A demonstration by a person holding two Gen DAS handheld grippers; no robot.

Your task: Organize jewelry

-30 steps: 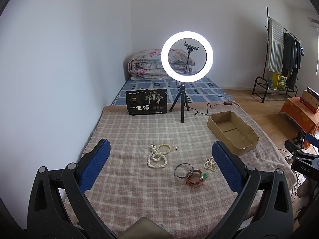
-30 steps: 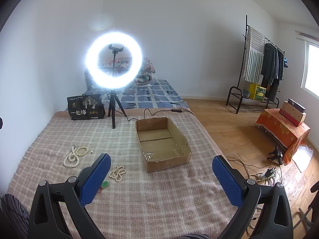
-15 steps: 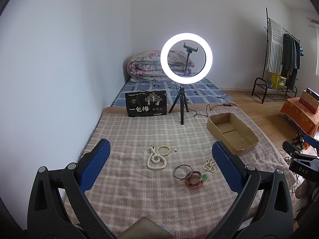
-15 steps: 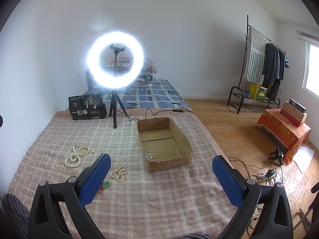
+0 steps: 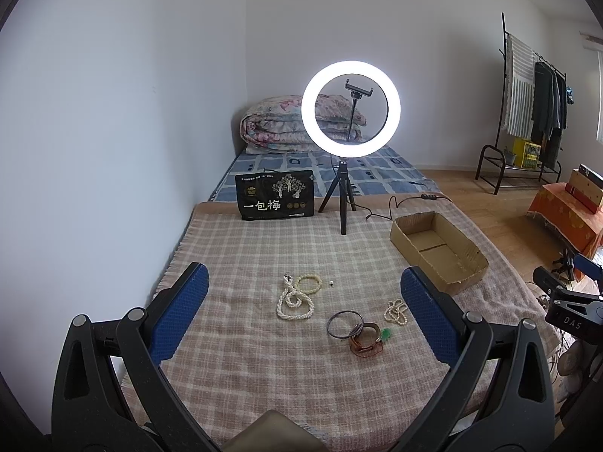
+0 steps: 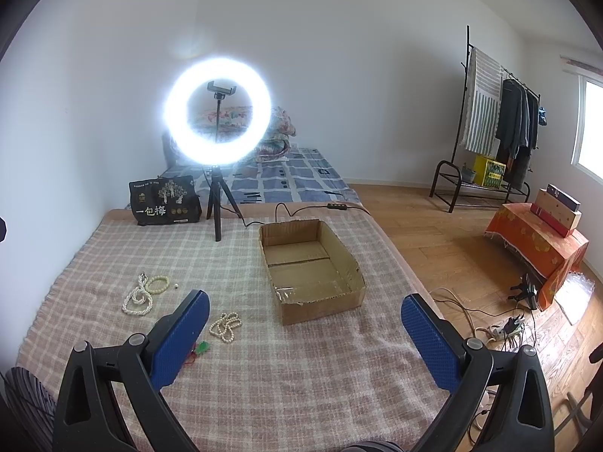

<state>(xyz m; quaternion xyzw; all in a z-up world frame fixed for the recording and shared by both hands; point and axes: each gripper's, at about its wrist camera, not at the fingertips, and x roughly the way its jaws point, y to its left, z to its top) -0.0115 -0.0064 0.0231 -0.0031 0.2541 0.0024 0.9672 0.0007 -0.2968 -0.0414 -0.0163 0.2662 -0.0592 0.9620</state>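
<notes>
**Jewelry lot on bed, unsorted; both tools idle**

Left hand-held gripper (image 5: 303, 312): spread wide, empty, above the pink checked blanket (image 5: 233, 260). Ahead of it, left to right: long cream bead necklace (image 5: 294, 301), pale bead bracelet (image 5: 308, 283), dark thin bangle (image 5: 343, 324), brown leather band (image 5: 366, 342), short cream bead strand (image 5: 395, 312). Beyond: black pouch (image 5: 277, 194) printed "一包梅". Right hand-held gripper (image 6: 304, 337): released, empty; open brown cardboard box (image 6: 348, 295) just ahead, empty. Judged step: first pickup pending; next, descend onto one piece.

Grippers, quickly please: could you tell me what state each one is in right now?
Left gripper: open, holding nothing, above the blanket.
Right gripper: open, holding nothing.
</notes>
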